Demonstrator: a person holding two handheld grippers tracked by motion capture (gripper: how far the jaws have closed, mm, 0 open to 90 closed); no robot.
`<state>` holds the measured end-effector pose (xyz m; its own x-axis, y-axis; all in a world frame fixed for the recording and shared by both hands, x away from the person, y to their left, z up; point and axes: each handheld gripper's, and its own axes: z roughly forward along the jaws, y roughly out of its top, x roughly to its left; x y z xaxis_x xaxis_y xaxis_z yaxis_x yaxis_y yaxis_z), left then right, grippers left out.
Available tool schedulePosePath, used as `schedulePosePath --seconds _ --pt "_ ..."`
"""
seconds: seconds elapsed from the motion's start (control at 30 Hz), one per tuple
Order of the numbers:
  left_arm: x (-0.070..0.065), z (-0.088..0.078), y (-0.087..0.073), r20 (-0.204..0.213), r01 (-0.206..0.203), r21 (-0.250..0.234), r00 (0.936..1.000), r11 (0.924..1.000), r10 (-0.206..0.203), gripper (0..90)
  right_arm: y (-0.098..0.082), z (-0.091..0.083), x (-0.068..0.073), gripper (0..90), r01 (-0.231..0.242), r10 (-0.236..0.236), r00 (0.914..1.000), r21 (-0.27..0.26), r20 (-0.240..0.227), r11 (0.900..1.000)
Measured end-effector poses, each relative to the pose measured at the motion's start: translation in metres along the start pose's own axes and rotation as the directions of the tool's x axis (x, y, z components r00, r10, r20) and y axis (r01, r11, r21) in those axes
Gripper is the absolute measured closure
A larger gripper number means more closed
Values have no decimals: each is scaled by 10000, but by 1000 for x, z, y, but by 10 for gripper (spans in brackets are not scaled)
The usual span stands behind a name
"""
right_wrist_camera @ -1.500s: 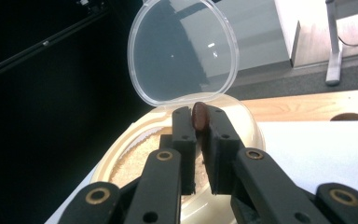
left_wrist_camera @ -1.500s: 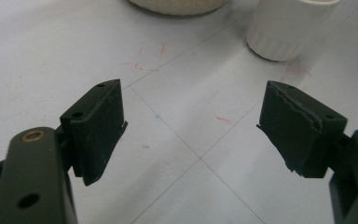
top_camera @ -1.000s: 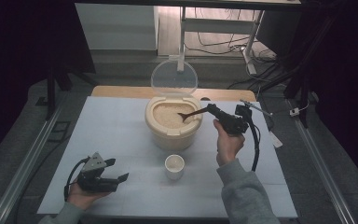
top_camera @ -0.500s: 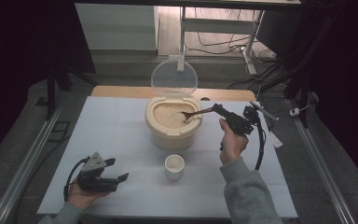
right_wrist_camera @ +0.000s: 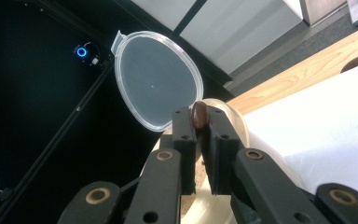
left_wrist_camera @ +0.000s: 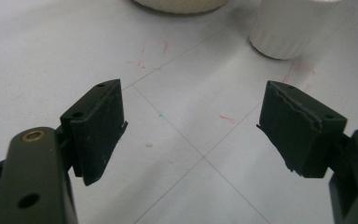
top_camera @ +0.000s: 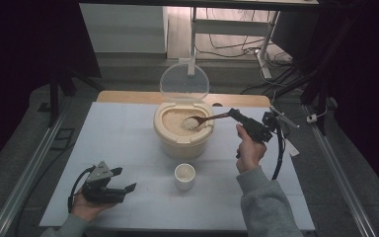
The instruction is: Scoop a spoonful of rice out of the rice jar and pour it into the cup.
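A round cream-coloured container [top_camera: 182, 132] stood near the middle of the white table [top_camera: 118, 143], filled with pale rice [top_camera: 175, 121], its clear plastic lid [top_camera: 184, 83] hinged upright at the back. The right gripper [top_camera: 234, 114] was pinching the dark wooden handle of a spoon [top_camera: 202, 121]; the spoon's bowl carried a heap of rice and hung just above the grain inside the container. A small white cup [top_camera: 184, 175] with a ribbed wall stood in front of the container, apart from it.

The left gripper [top_camera: 123, 180] rested low at the near left corner of the table in the person's hand, its jaws spread wide with nothing between them.

The left gripper view brought out what the high view could not: the serrated faces of the black pads [left_wrist_camera: 98, 126], thin grid lines and faint red marks on the matte table, one stray grain of rice [left_wrist_camera: 148, 144], and the ribbed base of the cup [left_wrist_camera: 289, 28] at the top edge. The right gripper view showed the rounded brown end of the spoon handle [right_wrist_camera: 199, 115] squeezed between the jaws, and the lid [right_wrist_camera: 157, 77] as a smooth translucent oval with a small tab, set against a dark room
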<state>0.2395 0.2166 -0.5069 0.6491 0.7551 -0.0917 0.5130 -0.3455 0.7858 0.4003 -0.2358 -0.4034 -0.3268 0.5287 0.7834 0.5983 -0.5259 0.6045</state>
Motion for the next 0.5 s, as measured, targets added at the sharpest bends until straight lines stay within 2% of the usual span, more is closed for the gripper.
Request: schedulePosePath --seconds 0.23,0.5 --pt "0 1 0 -42 -42 48 10000 10000 42 218 2 -2 -3 834 -382 382 9992 26 -154 9993" --pt "0 0 0 -56 -40 30 10000 10000 40 218 4 -5 -4 834 -539 540 9982 43 -269 9985"
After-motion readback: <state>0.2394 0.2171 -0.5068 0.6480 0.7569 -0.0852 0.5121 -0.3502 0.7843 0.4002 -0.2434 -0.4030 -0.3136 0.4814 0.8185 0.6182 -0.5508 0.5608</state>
